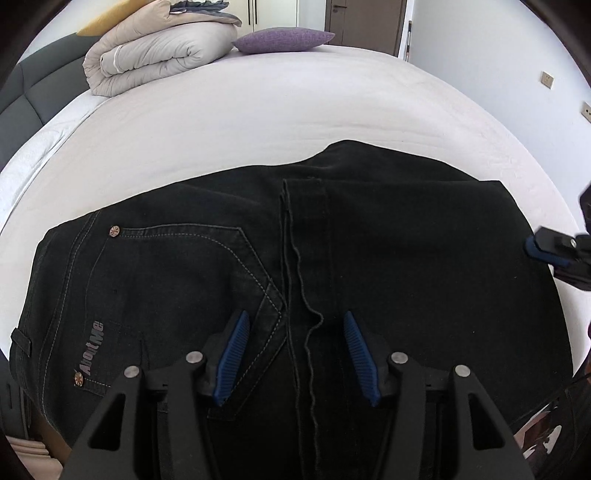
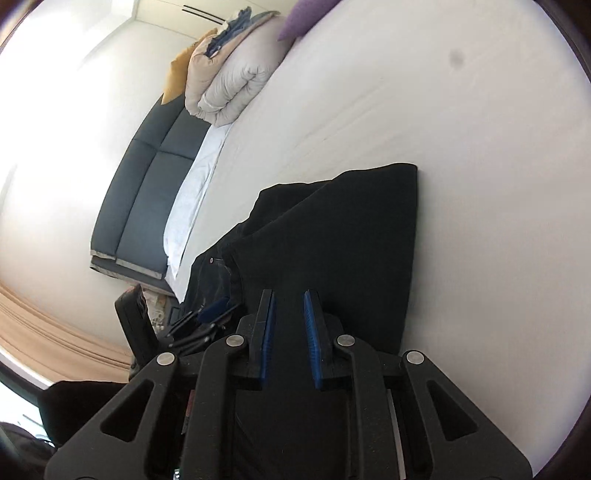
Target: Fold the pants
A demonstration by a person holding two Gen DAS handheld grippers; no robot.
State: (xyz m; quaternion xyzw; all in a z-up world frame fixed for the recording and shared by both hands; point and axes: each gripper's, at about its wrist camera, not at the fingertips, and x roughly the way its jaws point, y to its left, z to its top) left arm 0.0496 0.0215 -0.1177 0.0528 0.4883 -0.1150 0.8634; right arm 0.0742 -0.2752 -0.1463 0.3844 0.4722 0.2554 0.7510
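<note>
Left wrist view: left hand-held gripper [image 1: 295,356] wide, empty, over pants [image 1: 184,277], right one's [image 1: 532,248] narrow gap cropped

Pants [image 1: 388,240] run under the left gripper [image 1: 293,356] and off the left-wrist view's bottom edge, right gripper [image 1: 554,253] is cut by that view's right edge w/ jaws unreadable there, and the duvet [image 1: 155,51] top is cropped.

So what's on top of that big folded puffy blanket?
A folded blue-grey cloth lies on the beige quilted blanket. A yellow pillow peeks out behind it; the rest of the pillow is hidden.
</note>
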